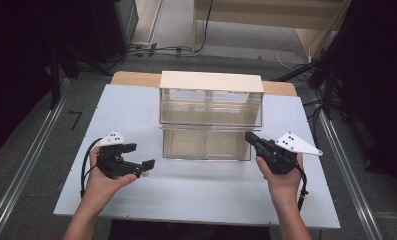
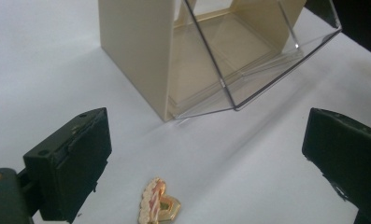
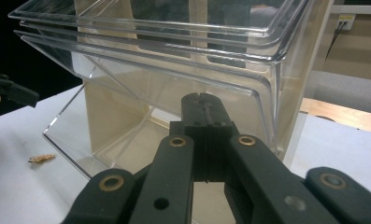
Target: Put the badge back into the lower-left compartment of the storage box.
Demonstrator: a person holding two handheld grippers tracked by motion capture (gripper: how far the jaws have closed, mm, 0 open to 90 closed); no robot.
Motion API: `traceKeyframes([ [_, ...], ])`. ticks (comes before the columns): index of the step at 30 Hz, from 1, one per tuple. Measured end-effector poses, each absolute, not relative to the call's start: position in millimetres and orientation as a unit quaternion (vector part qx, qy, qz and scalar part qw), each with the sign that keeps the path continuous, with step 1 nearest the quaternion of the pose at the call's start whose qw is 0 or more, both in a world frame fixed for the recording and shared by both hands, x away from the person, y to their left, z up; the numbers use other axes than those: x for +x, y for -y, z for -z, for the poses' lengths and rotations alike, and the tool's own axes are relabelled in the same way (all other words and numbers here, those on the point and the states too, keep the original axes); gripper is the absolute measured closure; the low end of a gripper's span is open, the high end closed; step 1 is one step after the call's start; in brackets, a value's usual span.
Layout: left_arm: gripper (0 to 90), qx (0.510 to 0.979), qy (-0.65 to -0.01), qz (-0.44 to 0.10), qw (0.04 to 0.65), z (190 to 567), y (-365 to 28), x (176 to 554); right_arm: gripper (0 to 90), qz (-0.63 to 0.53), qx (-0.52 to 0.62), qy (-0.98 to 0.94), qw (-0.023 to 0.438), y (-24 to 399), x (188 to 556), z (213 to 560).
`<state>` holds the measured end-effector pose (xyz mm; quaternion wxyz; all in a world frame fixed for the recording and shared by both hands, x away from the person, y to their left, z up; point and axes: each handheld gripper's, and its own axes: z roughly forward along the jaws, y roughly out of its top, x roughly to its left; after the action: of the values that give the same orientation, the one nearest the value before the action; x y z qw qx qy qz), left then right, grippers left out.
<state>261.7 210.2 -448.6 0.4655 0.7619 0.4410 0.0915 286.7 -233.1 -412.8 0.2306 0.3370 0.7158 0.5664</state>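
Clear glossy plastic drawers [image 1: 206,144], matt white table [image 1: 136,107], shiny gold-toned brooch [image 2: 158,201].

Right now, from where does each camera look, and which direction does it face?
High view: above the table, facing forward and down on the drawer cabinet; both forearms show.
Left gripper view: rides the left gripper, jaws open over a small gold trinket.
Right gripper view: rides the shut right gripper, tips at the tilted-open lower bin.
All share the cabinet.

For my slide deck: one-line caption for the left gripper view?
Open left tongs above a small gold-and-pink trinket on the white table, facing the clear tilt-out bin.
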Motion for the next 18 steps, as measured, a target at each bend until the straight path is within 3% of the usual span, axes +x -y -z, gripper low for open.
traceKeyframes([
  [9, 0.2, 0.779, -0.447, -0.075, 0.433, 457, -214, 264, 87.6, -0.565, 0.337, -0.717, 0.231, 233, 286, 413],
  [18, 16.1, 0.794, -0.461, -0.078, 0.389, 469, -216, 268, 87.6, -0.565, 0.337, -0.718, 0.229, 231, 287, 414],
])
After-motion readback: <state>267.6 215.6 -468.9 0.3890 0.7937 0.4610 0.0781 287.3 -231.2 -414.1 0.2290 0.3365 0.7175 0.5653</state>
